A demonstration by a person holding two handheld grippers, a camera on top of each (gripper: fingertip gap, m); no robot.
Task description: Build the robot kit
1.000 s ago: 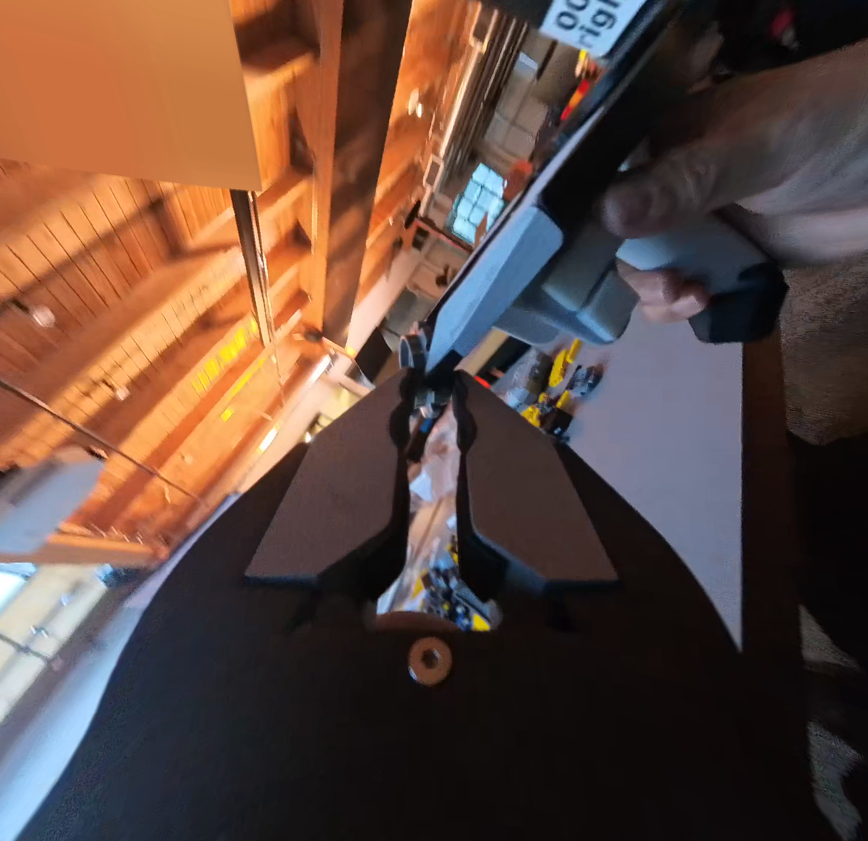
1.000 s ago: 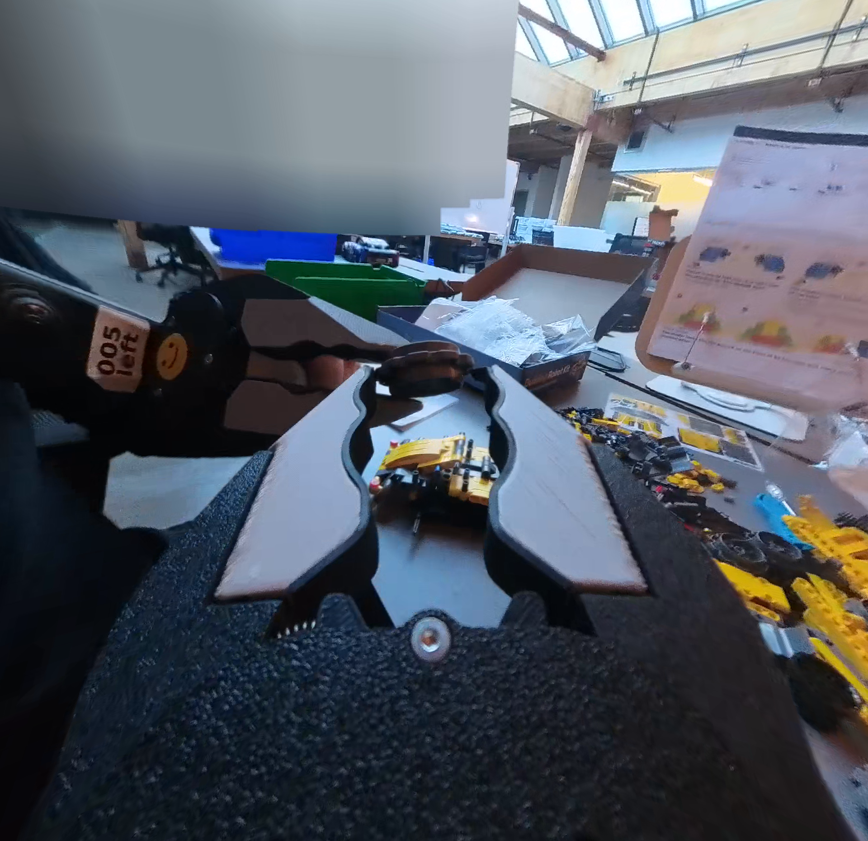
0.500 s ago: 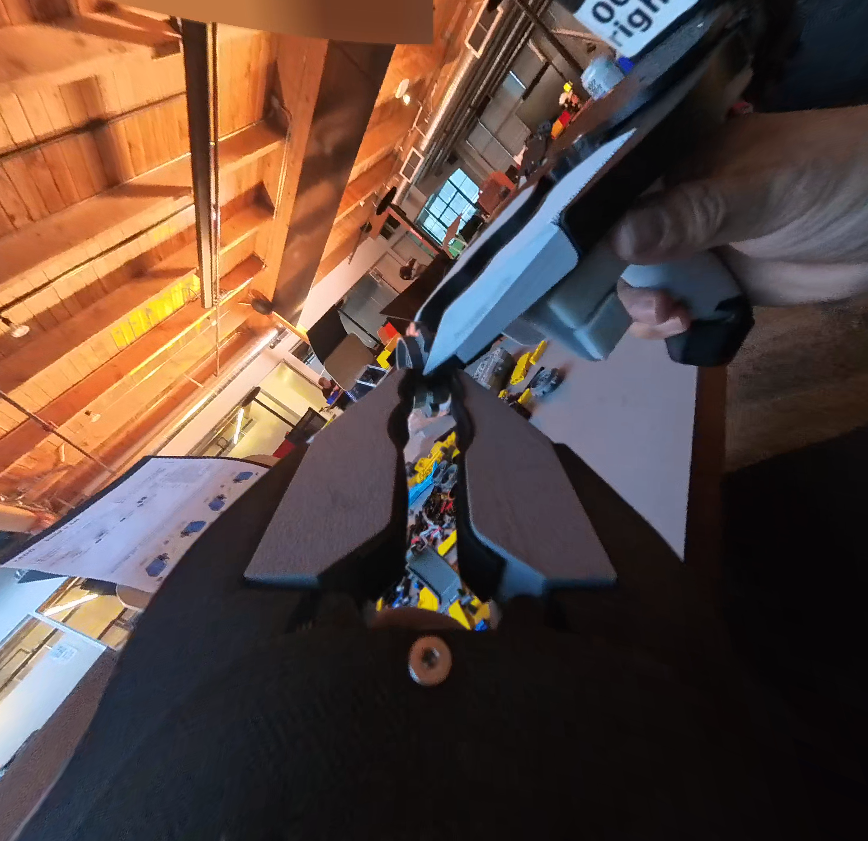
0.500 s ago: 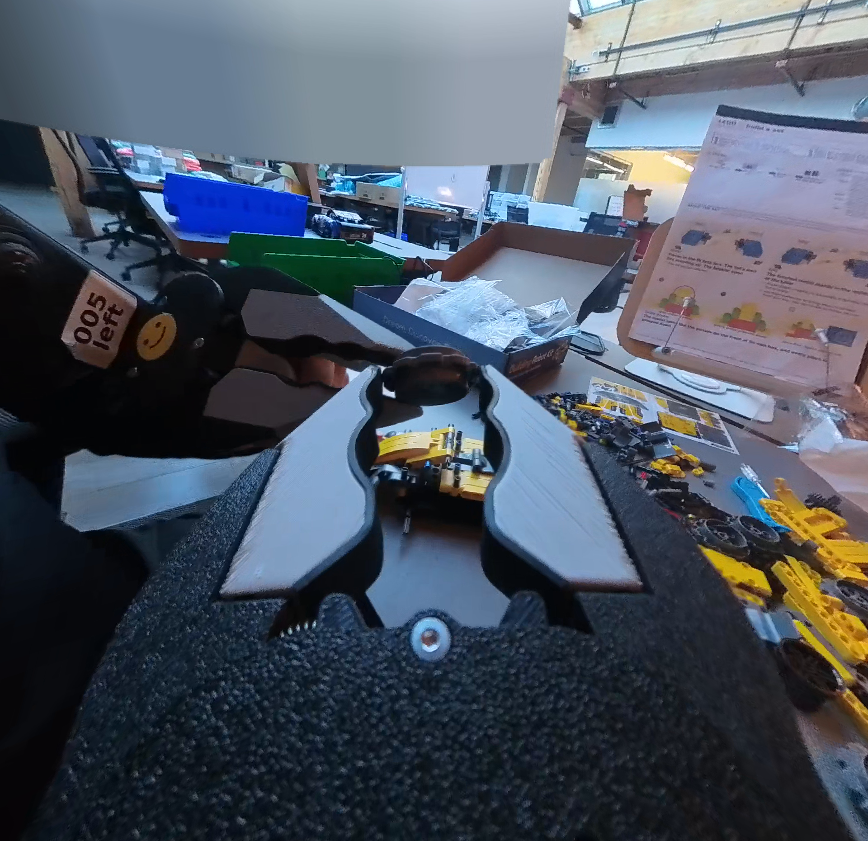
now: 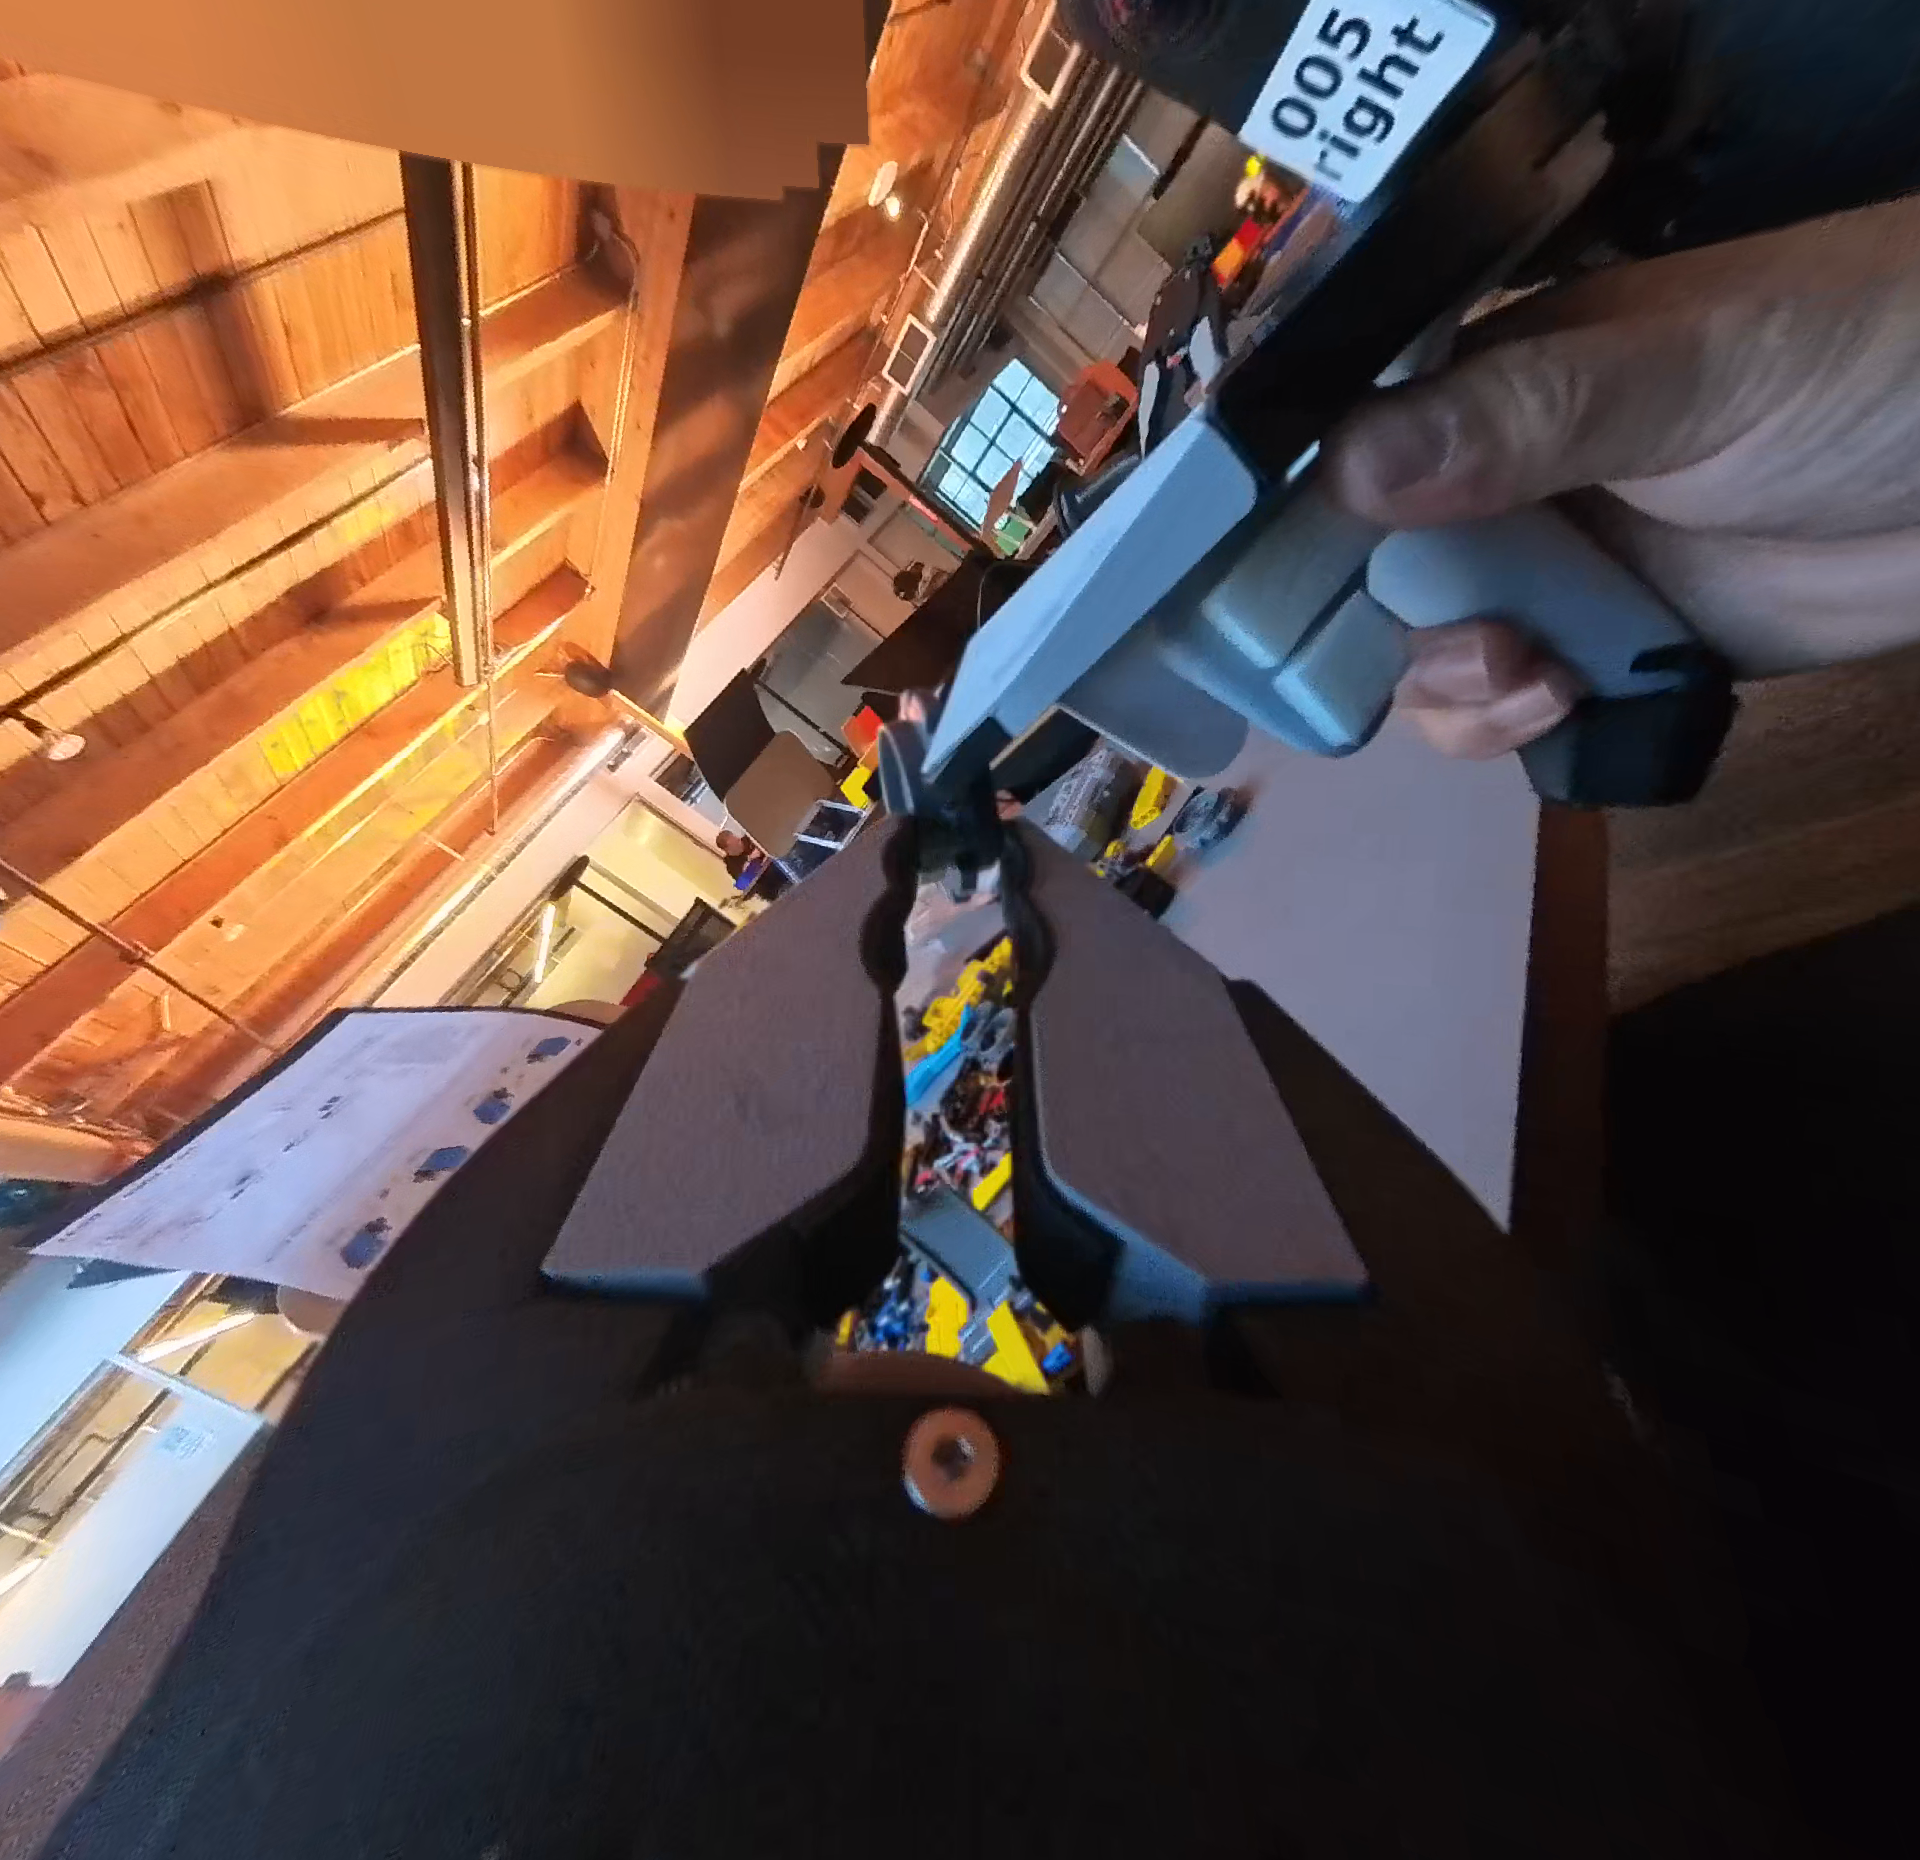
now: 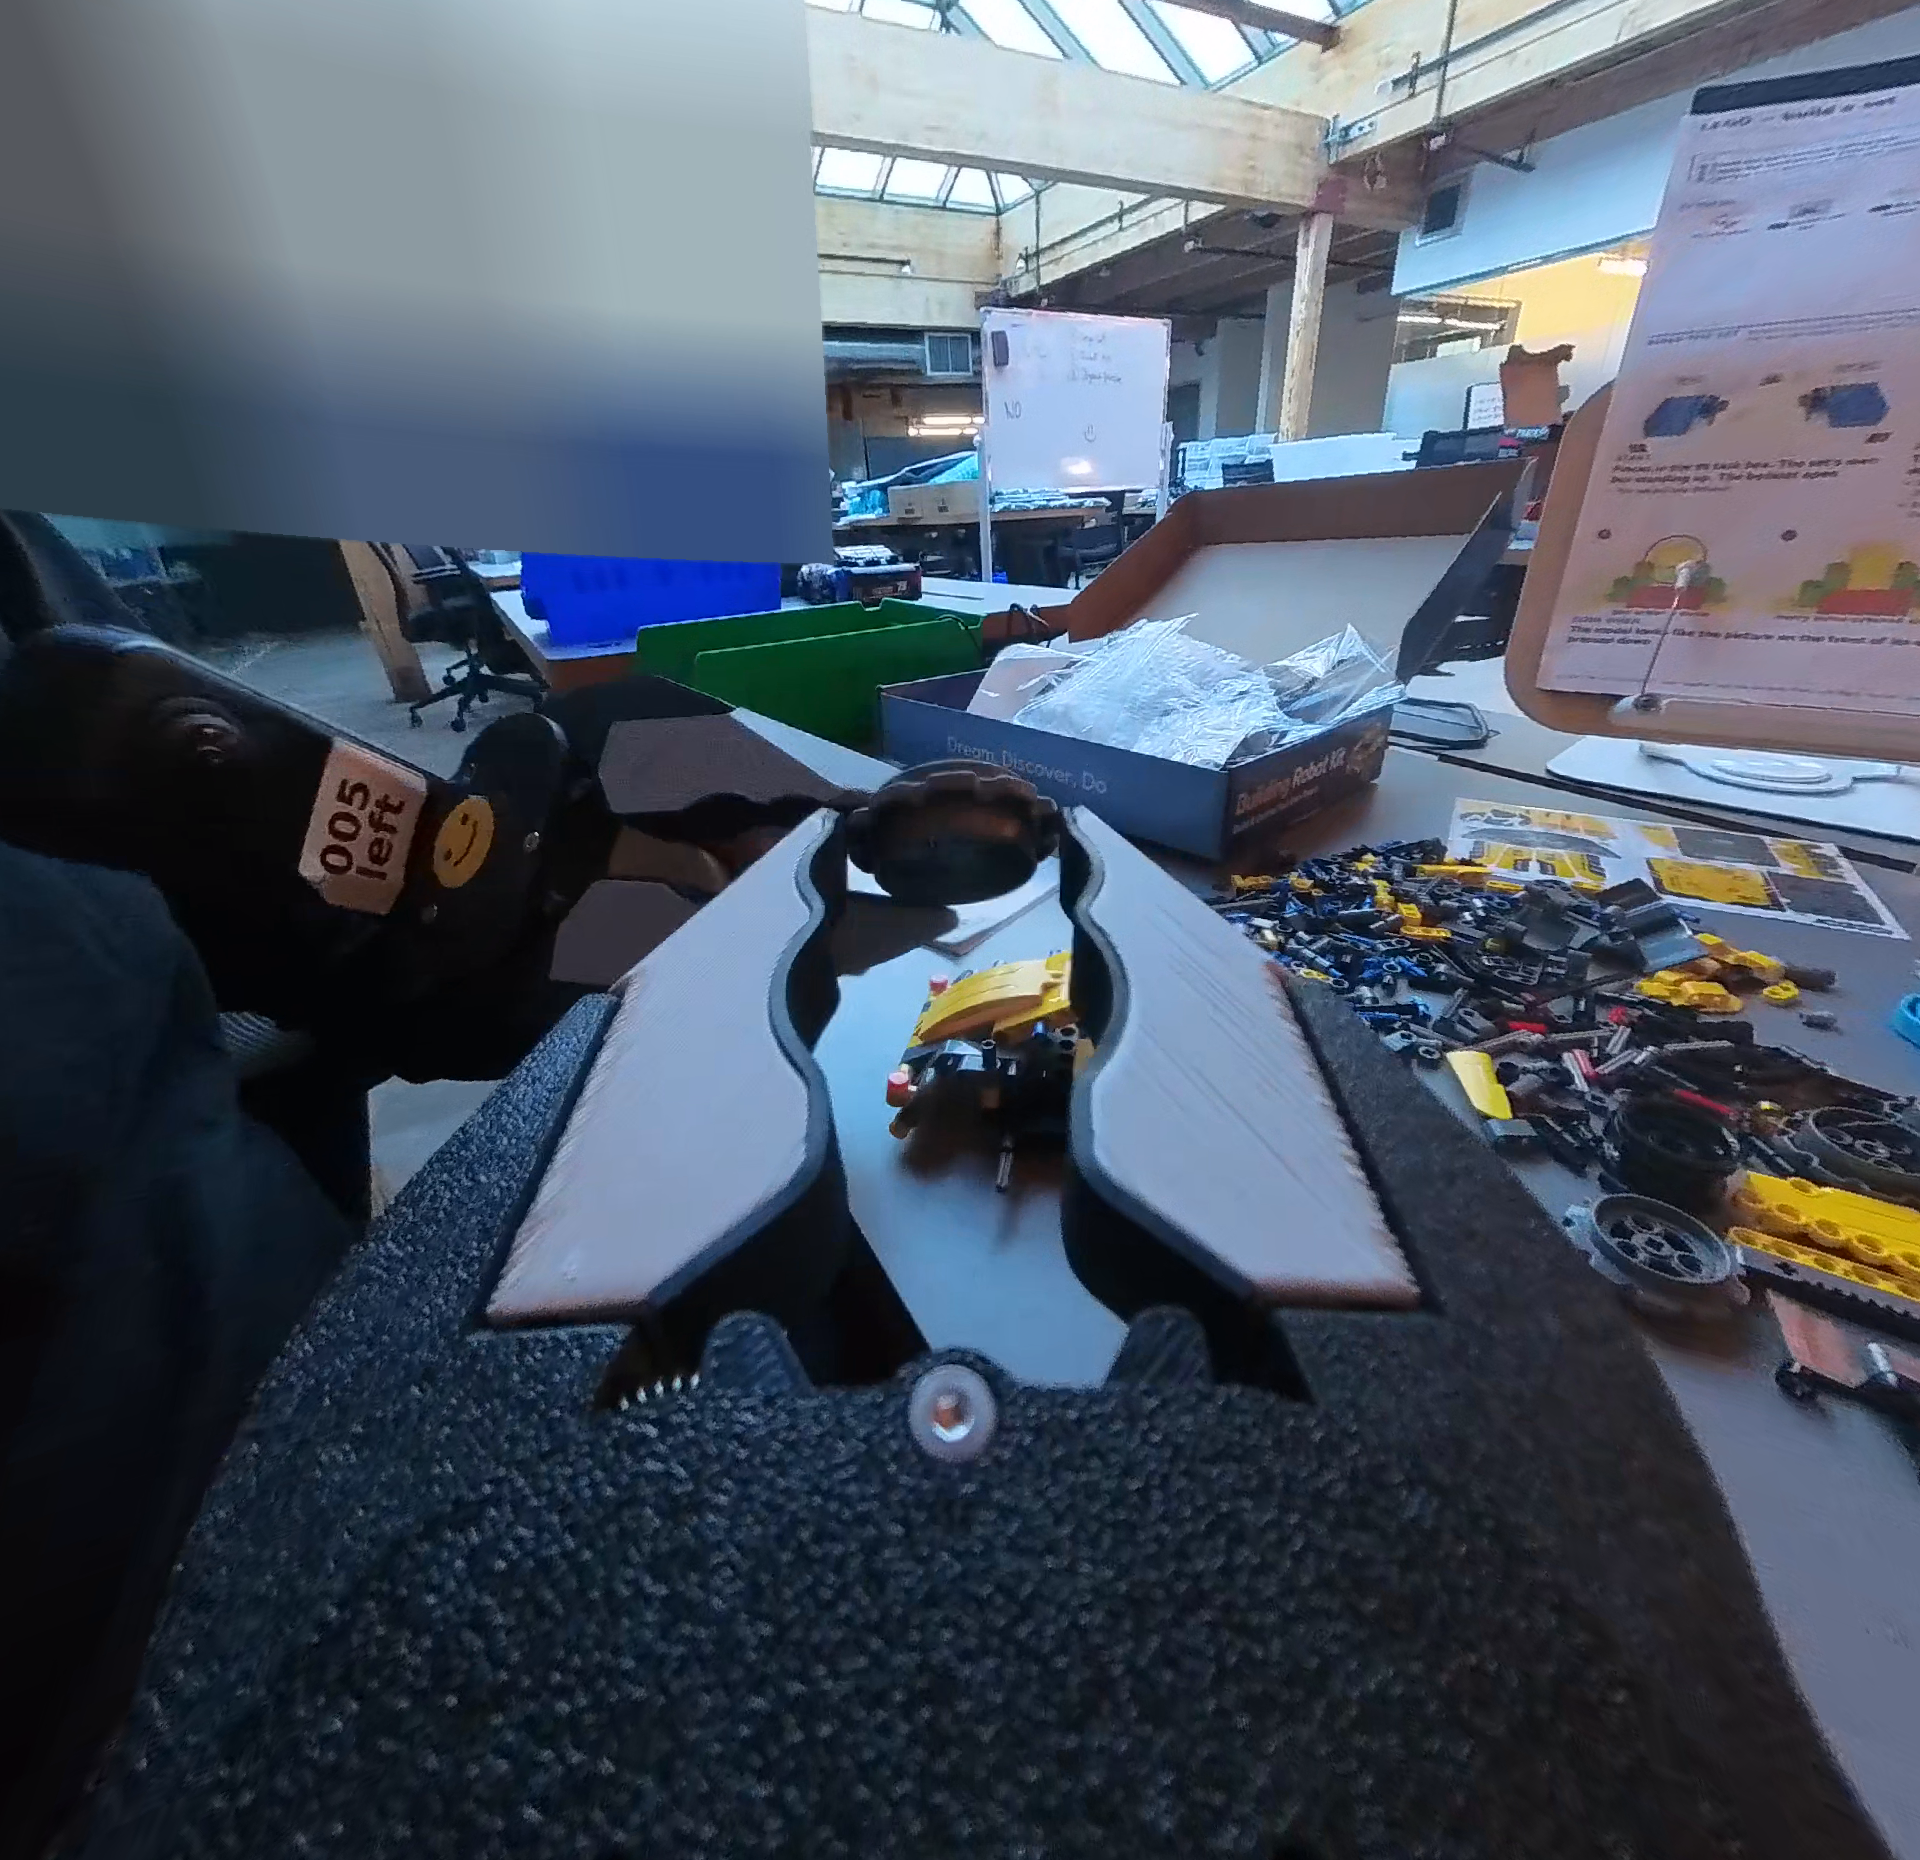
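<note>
My right gripper point(image 6: 951, 823) is shut on a black toy tyre point(image 6: 951, 860) and holds it above the table. My left gripper point(image 5: 951, 860) comes in from the left, its tips nearly closed on a small dark part point(image 5: 940, 849) right at the tyre point(image 5: 896, 771). In the right wrist view the left gripper point(image 6: 800, 802) touches the tyre's left side. In the left wrist view a hand point(image 5: 1662, 408) holds the right gripper point(image 5: 935, 750). A partly built yellow and black toy vehicle point(image 6: 987, 1031) lies on the table below the right gripper's fingers.
A pile of loose yellow, black and blue pieces point(image 6: 1507, 979) and spare wheels point(image 6: 1662, 1239) lies to the right. A blue box of plastic bags point(image 6: 1143, 761) stands behind, with green bins point(image 6: 821, 657), an instruction sheet on a stand point(image 6: 1766, 408) and a printed sheet point(image 6: 1662, 865). Less than 4 cm separates the two grippers' tips.
Both grippers stay together at the tyre. The pair has tilted and shifted, so the toy vehicle now sits further right under the right gripper's fingers.
</note>
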